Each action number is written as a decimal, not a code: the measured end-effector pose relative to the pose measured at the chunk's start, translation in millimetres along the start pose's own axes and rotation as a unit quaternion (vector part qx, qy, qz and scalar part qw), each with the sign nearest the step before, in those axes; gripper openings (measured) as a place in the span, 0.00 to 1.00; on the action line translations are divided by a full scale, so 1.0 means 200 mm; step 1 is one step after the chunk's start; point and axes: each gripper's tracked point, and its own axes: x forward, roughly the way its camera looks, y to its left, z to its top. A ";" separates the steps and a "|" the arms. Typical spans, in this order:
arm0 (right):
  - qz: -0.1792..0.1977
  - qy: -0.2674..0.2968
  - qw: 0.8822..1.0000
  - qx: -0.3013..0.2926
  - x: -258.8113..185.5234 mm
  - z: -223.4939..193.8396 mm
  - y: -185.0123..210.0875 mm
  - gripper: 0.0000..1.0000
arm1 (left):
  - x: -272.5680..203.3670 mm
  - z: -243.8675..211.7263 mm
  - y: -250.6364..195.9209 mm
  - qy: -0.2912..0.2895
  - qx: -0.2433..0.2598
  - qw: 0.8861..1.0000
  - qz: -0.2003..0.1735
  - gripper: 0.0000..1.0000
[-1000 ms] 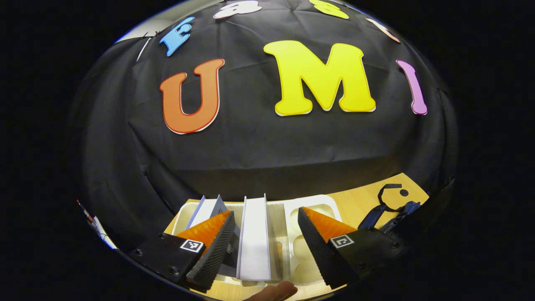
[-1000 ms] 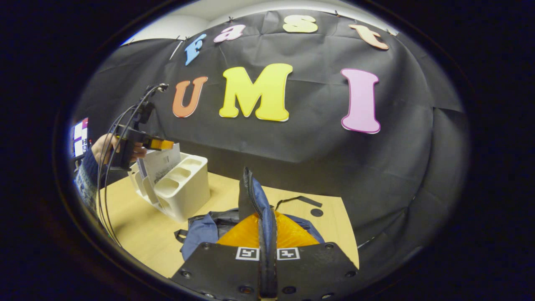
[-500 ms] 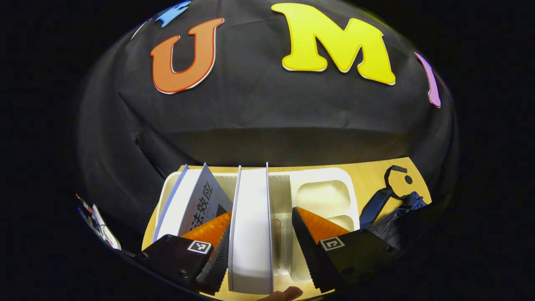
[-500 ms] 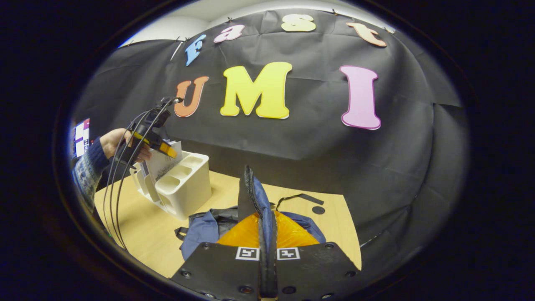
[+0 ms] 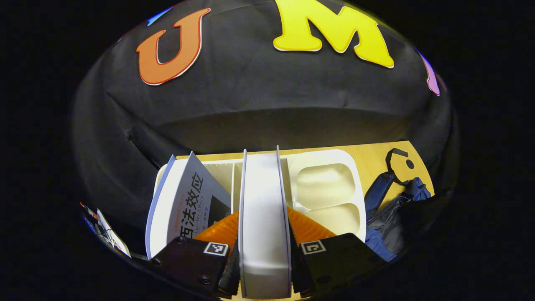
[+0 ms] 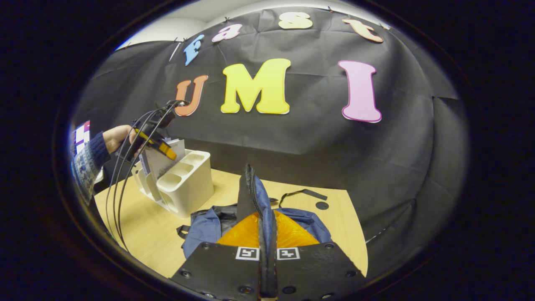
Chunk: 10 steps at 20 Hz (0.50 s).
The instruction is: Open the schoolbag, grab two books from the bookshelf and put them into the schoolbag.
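Observation:
A white-edged book [image 5: 261, 184] stands upright in the white bookshelf [image 5: 322, 184], and my left gripper [image 5: 263, 215] is shut on its top edge, one finger on each cover. A grey-covered book [image 5: 188, 200] leans to the left beside it. In the right gripper view, my right gripper [image 6: 264, 215] is shut on the raised zipper flap [image 6: 250, 190] of the blue schoolbag [image 6: 205, 228], holding it up. That view has the left gripper [image 6: 156, 144], held by a hand [image 6: 117, 137], over the bookshelf [image 6: 184, 184] at the left.
The bookshelf and schoolbag [image 5: 393, 209] rest on a wooden table [image 6: 138, 221] against the black cloth wall. The shelf's right compartments [image 5: 330, 217] hold nothing. A black strap [image 6: 303, 193] lies behind the bag. Cables [image 6: 119, 196] hang from the left gripper.
My left gripper came down over the white-edged book and went from open to shut on it. The right gripper stayed shut on the bag's flap.

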 end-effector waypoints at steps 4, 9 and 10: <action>0.001 -0.001 1.000 0.005 0.00 -0.01 -0.01 0.00 | -0.07 -0.03 0.02 0.006 -0.013 1.000 0.015 0.48; -0.001 0.001 1.000 0.011 0.01 -0.04 -0.02 0.01 | -0.24 -0.06 -0.04 -0.004 -0.029 0.999 -0.019 0.48; -0.003 0.001 1.000 0.011 0.01 -0.04 -0.03 0.01 | -0.28 -0.08 -0.04 -0.006 -0.029 0.999 -0.020 0.48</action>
